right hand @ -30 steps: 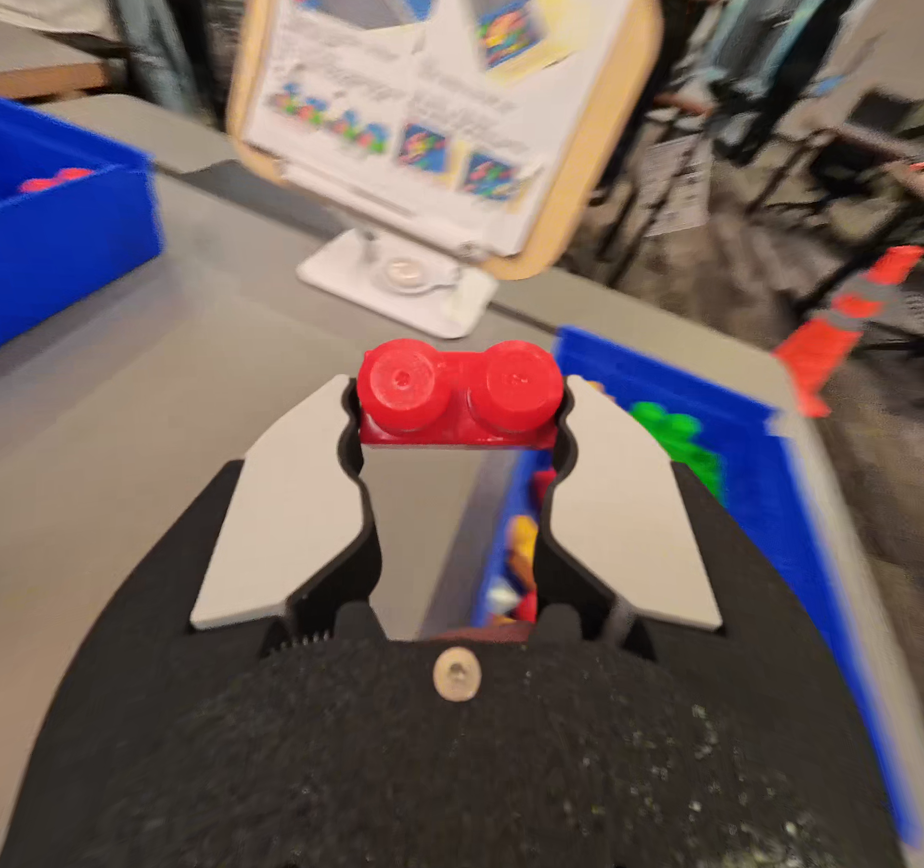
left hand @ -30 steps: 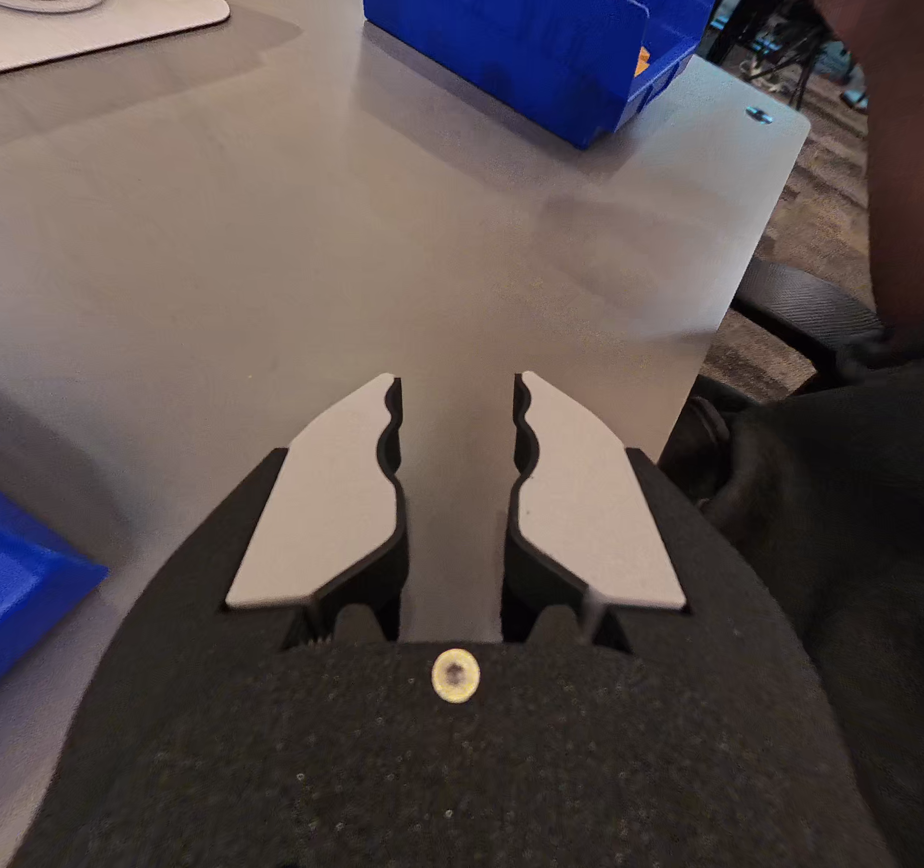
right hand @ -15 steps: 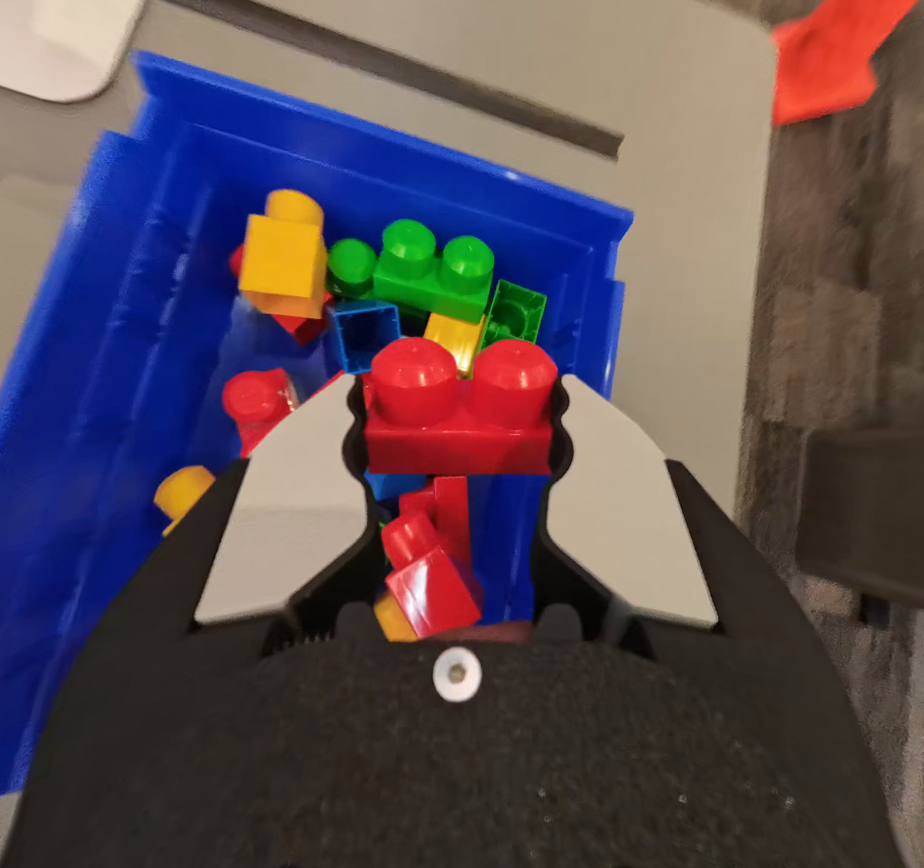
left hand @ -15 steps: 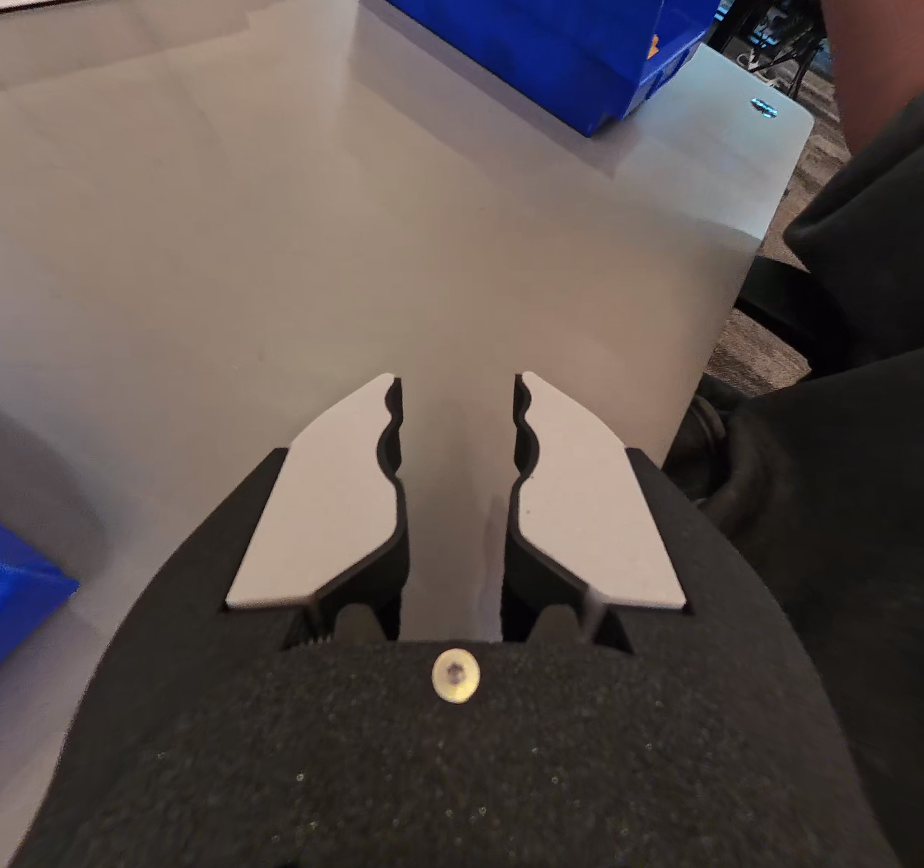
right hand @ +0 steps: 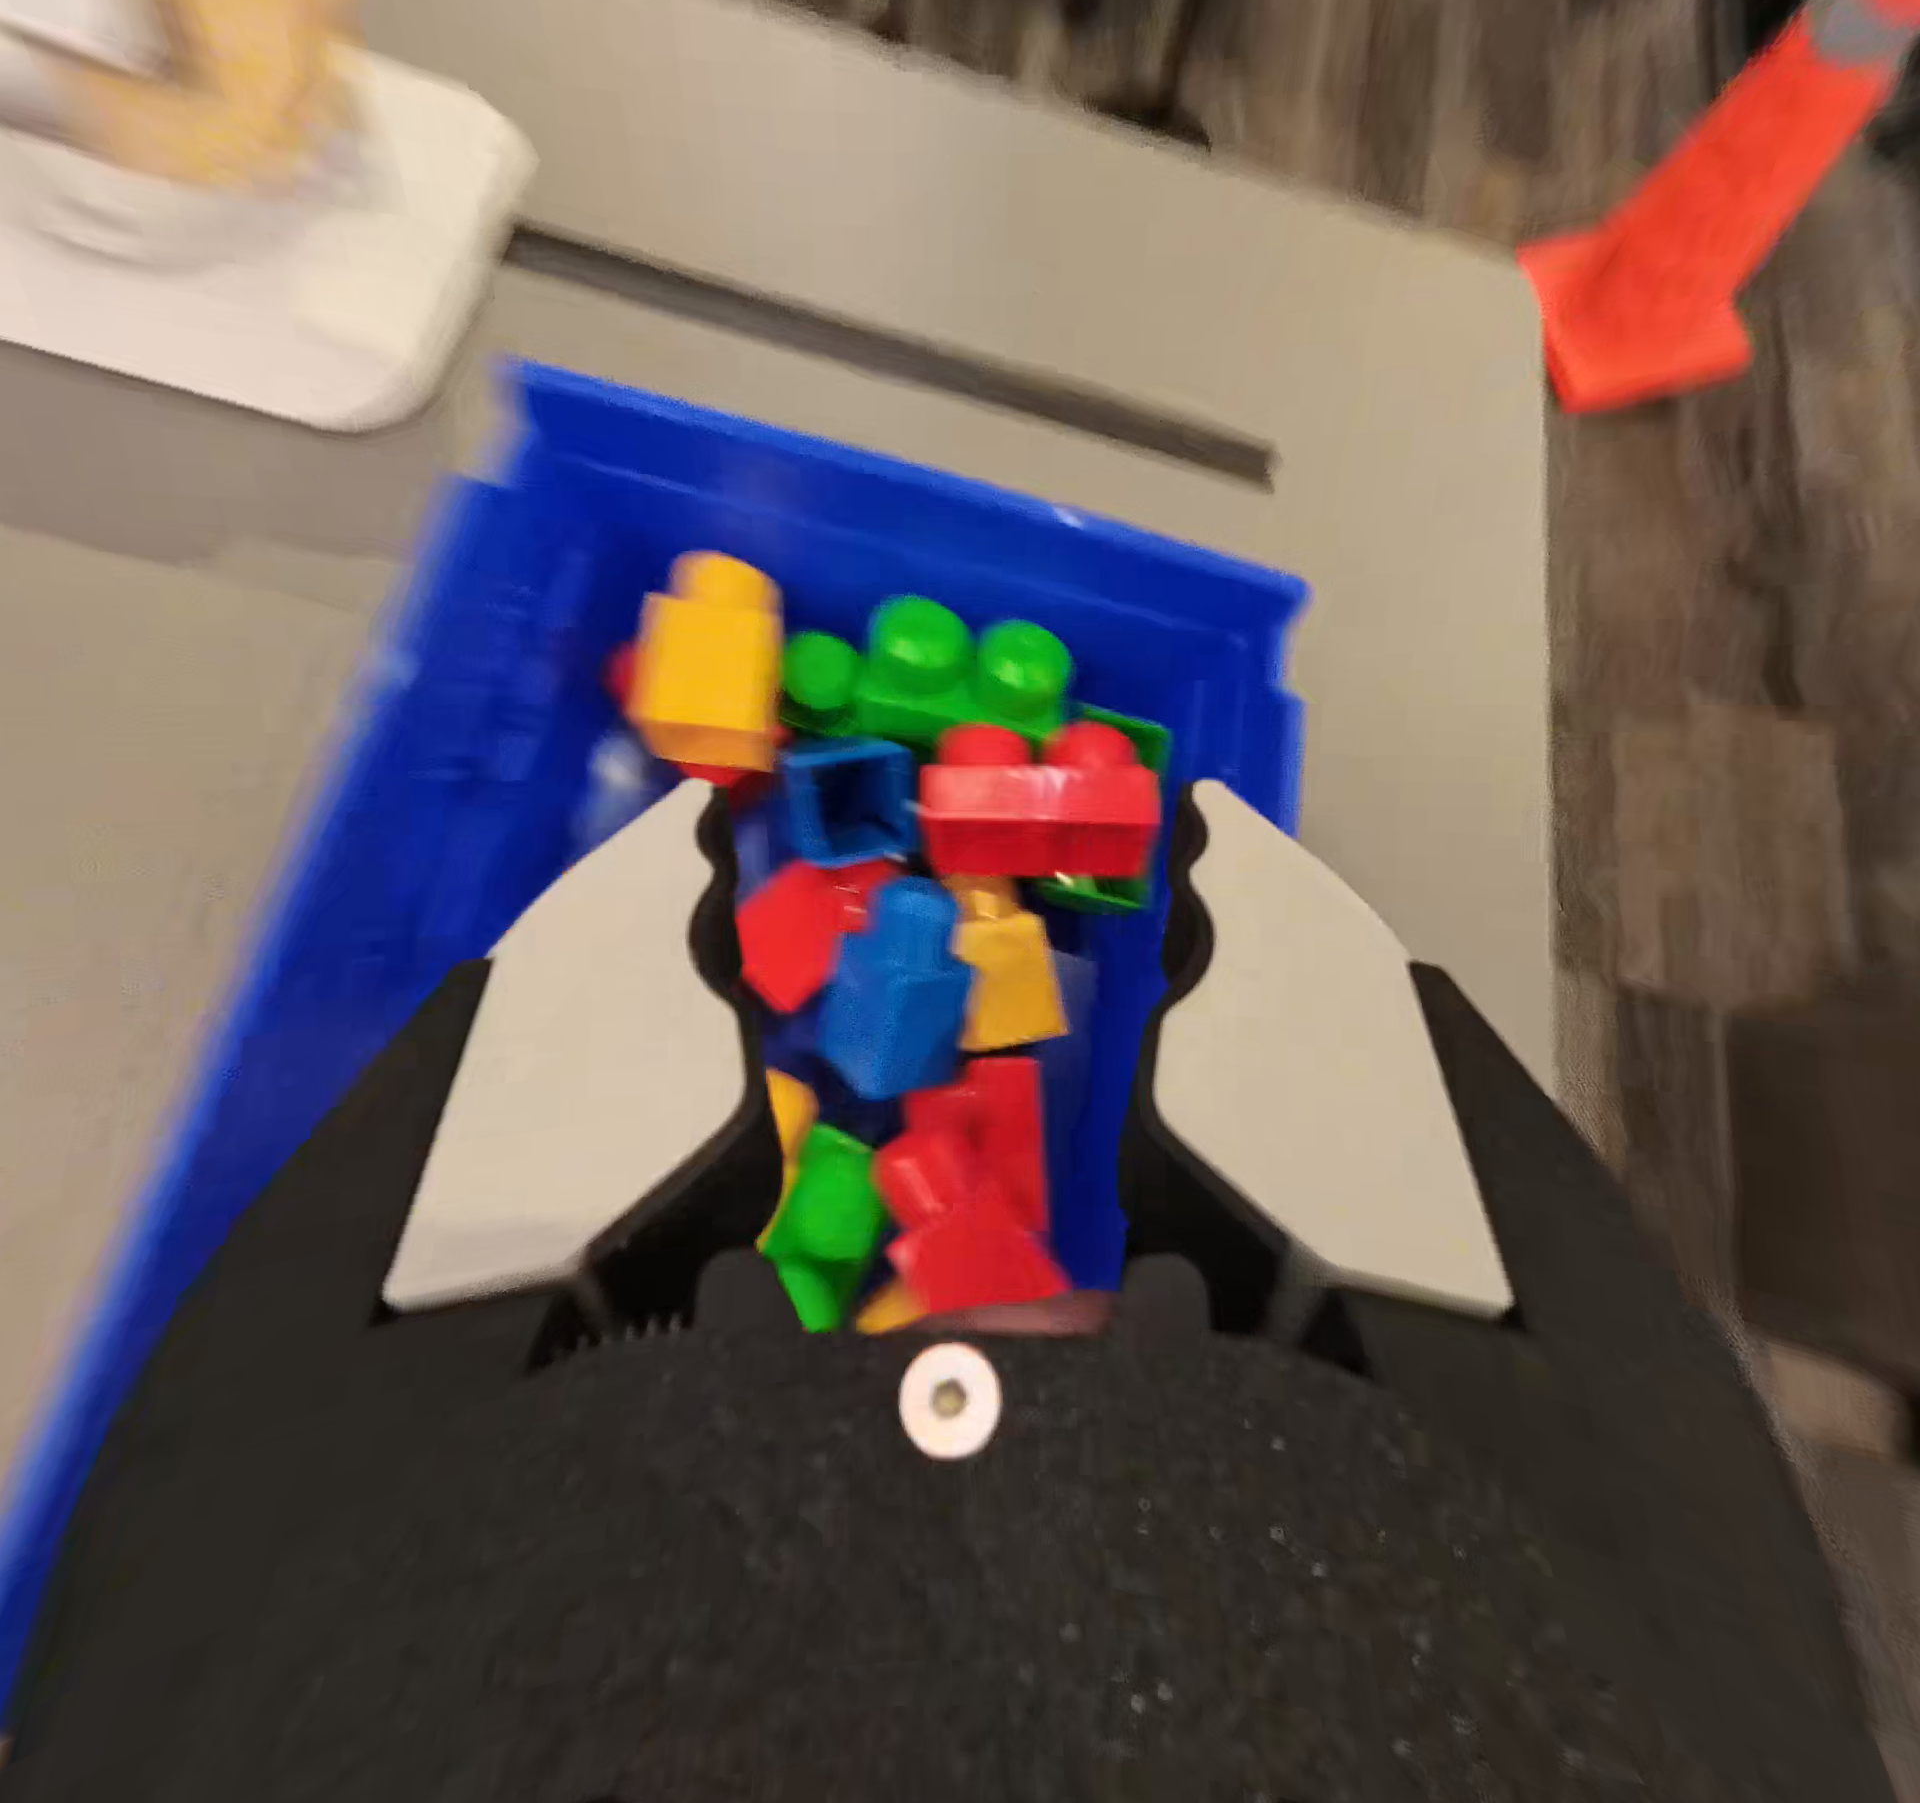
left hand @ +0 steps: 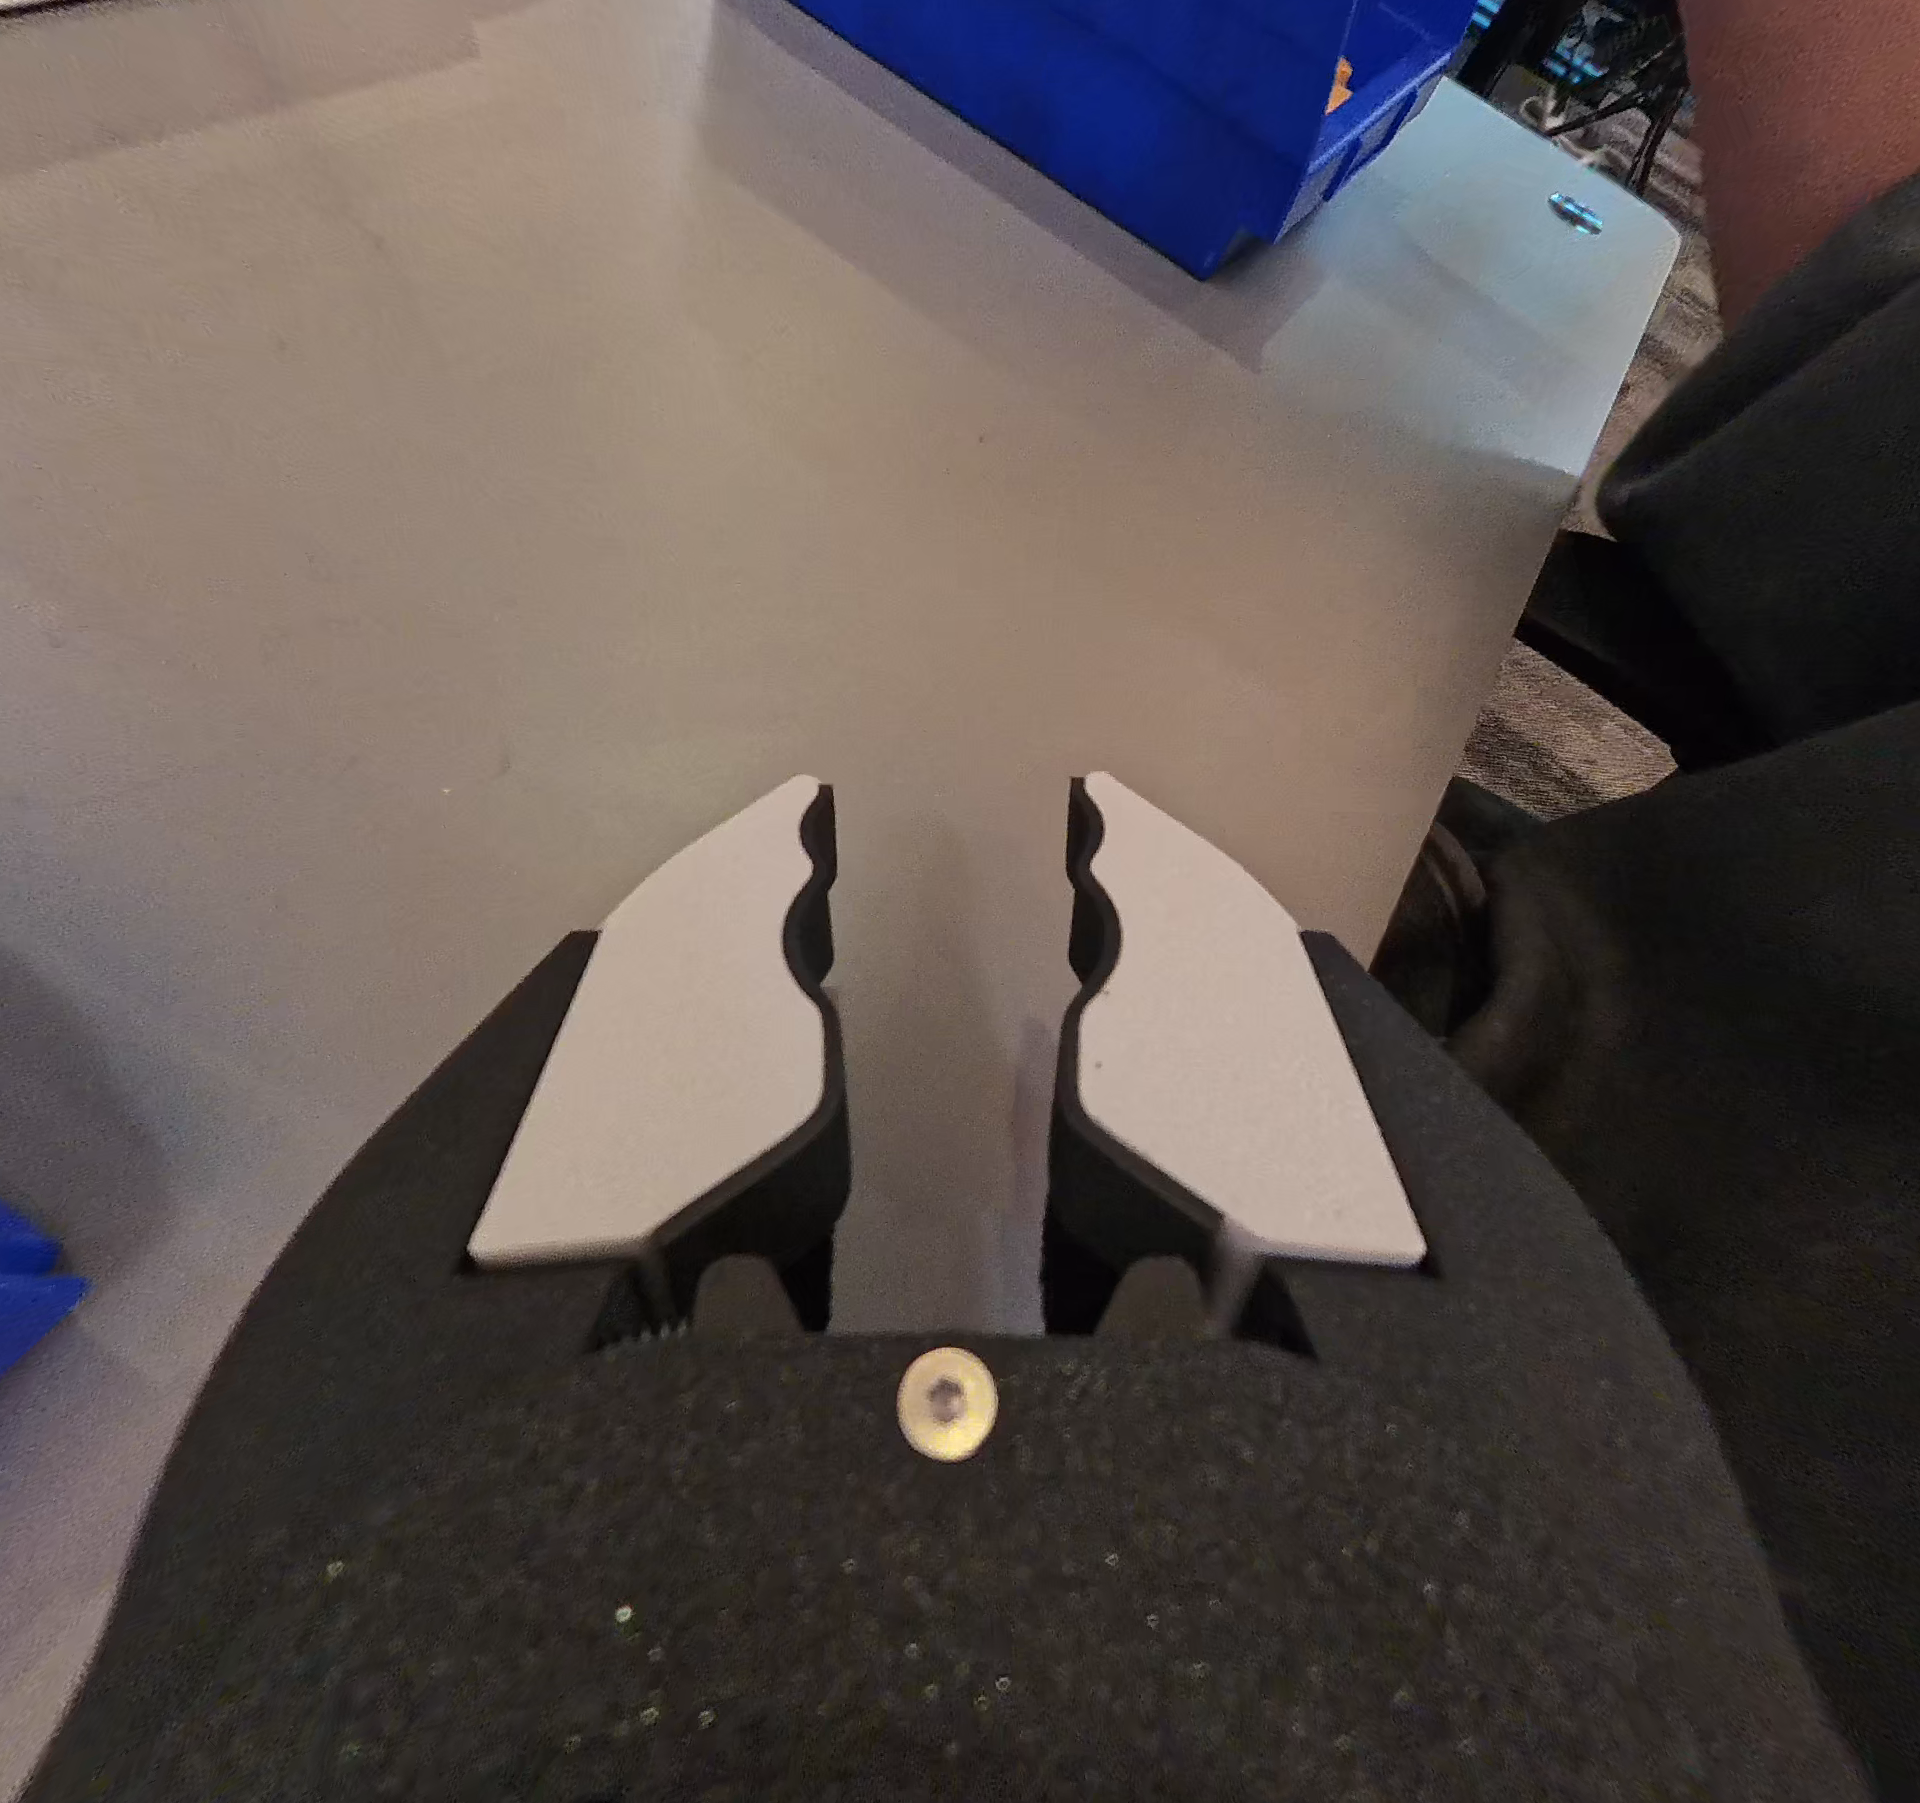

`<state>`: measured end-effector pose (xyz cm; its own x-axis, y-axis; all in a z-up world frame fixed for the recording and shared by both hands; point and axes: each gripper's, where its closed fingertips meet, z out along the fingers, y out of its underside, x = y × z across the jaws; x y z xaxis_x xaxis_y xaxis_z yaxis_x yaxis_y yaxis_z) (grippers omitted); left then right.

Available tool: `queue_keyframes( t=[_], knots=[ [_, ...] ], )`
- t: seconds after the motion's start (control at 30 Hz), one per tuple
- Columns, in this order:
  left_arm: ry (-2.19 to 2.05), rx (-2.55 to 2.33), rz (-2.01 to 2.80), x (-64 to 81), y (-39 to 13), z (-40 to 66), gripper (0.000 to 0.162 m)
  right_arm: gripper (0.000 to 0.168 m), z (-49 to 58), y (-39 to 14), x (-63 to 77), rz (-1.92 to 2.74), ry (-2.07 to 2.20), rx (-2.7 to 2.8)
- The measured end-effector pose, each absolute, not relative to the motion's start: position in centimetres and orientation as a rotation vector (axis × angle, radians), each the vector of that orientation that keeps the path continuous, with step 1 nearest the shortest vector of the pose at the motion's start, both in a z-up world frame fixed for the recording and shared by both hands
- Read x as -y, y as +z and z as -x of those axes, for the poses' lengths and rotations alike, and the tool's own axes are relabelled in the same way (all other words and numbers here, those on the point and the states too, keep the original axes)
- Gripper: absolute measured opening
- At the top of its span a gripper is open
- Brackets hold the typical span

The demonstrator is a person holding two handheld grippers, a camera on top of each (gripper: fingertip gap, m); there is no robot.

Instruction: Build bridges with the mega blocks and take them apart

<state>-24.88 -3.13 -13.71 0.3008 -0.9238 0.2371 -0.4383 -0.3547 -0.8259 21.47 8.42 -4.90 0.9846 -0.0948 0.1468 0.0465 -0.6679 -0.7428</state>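
In the right wrist view my right gripper [right hand: 948,808] is open above a blue bin [right hand: 436,797] of mixed mega blocks. A red two-stud block [right hand: 1039,813] lies free in the bin among the other blocks, just inside the right fingertip. Green [right hand: 956,678], yellow [right hand: 712,662] and blue blocks [right hand: 894,995] lie around it. This view is blurred by motion. In the left wrist view my left gripper [left hand: 948,797] is open and empty, low over the bare grey table [left hand: 520,506].
The blue bin also shows at the table's far right in the left wrist view [left hand: 1039,39]. A second blue bin's corner [left hand: 31,1275] sits at the left edge. A white stand base [right hand: 249,299] stands beside the bin. A person's dark clothing [left hand: 1714,1026] is past the table's right edge. The tips of one gripper are about 50 centimetres away from the tips of the other.
My right gripper swung over the bin, opened and let go of the red block, which dropped among the other blocks. The left gripper shifted only slightly and stayed open.
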Motion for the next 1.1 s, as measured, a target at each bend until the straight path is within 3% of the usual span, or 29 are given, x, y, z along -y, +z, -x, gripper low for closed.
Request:
queue_keyframes(
  t=[0.17, 0.37, 0.53, 0.67, 0.87, 1.1],
  knots=[
    [-0.935, -1.167, 1.903, 3.0, -12.7, 25.1, 0.045, 0.067, -2.5, 0.0, -3.3, 1.841, 0.414, 0.292],
    [-1.081, -1.142, 1.866, 4.1, -10.5, 24.9, 0.046, 0.061, 13.0, -4.6, 4.4, 1.566, 0.978, 0.338],
    [-0.875, -1.04, 1.904, 2.1, -9.2, 26.0, 0.048, 0.061, 14.2, -8.1, 4.4, 1.73, 0.952, 0.329],
    [-0.762, -0.977, 1.969, 0.6, -8.2, 27.3, 0.05, 0.059, 13.4, -7.7, 4.5, 1.731, 0.844, 0.358],
    [-0.273, -0.754, 2.059, -12.2, -3.8, 34.2, 0.044, 0.056, 14.0, -9.6, 5.2, 1.777, 0.78, 0.43],
    [-0.364, -0.572, 2.507, -26.0, -8.8, 34.7, 0.042, 0.055, 15.9, -8.5, 7.4, 1.762, 0.852, 0.468]
  ],
)
